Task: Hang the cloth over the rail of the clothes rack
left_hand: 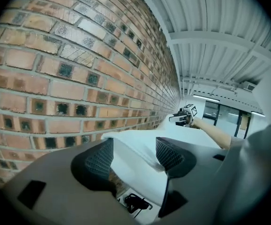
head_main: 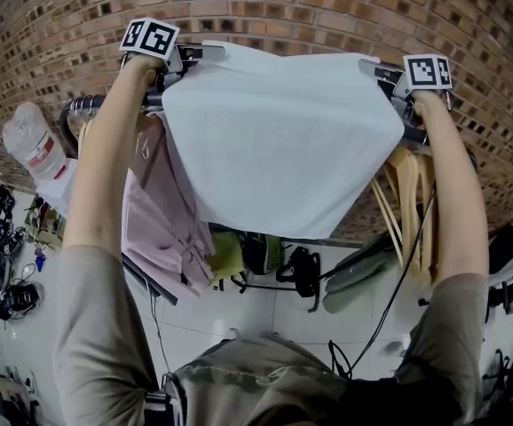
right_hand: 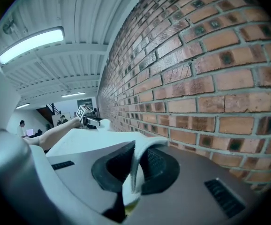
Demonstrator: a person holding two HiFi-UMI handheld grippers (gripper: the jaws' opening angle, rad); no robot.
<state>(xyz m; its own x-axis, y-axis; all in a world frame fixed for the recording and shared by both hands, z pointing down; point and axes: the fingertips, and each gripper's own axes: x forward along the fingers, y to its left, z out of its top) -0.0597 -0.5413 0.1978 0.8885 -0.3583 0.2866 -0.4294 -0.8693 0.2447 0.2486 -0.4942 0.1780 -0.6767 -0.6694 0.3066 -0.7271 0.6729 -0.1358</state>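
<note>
As it hangs, the white cloth (head_main: 283,140) looks smooth.

The white cloth (head_main: 283,140), spread flat and wide, hides the middle of the clothes rack's rail (head_main: 83,106).

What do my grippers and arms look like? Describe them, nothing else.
The left gripper and right gripper both have grey bodies with black, mesh-textured pads. Each carries a white cube printed with black square markers. The person wears short grey-beige sleeves. A thin black cable hangs beside the right arm.
</note>
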